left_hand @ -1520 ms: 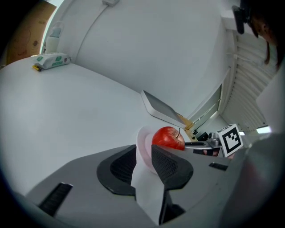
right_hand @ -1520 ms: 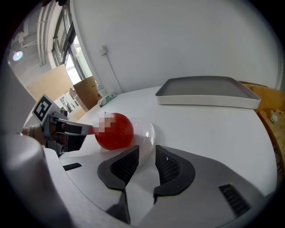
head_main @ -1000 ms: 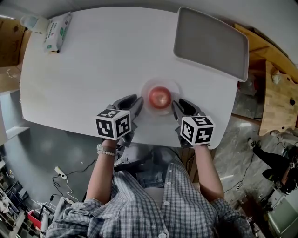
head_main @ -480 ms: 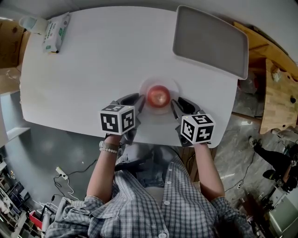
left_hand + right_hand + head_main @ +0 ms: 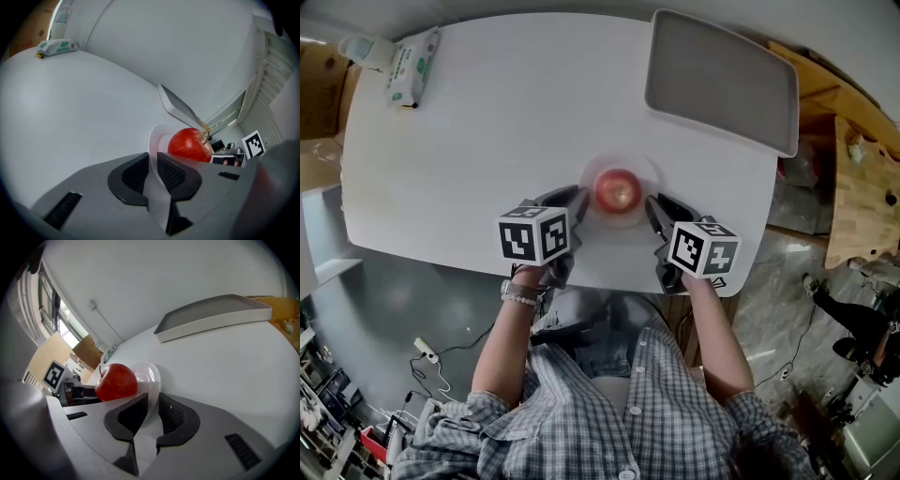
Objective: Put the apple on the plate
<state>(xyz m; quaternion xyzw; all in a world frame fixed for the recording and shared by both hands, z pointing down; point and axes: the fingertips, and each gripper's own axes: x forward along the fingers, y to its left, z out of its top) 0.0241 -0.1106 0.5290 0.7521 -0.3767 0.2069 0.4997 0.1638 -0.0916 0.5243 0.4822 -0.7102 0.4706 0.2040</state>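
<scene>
Nearest the person, the two grippers sit at the front edge of the white worktop. The left gripper is at about 8 o'clock from the plate and the right gripper at about 4 o'clock.

Each gripper view shows the same thing. The dark ribbed pads stand only a narrow slot apart, and the thin white rim of the plate runs down into that slot. I read both grippers as clamped on opposite edges of the plate and holding nothing else. From these angles I cannot tell whether the plate rests fully on the worktop or is lifted a little.

Just beyond the jaws, the red apple sits upright in the middle of the plate with its stem up. It touches neither gripper.

Farther off, a grey tray lies at about 1 o'clock near the far right corner. A pack of wipes lies at about 10 o'clock by the far left corner. Both are well apart from the plate.

As for progress, the apple is on the plate, so the named goal looks met. At most, what seems left is letting go of the rim and drawing both grippers clear without jolting the fruit.
</scene>
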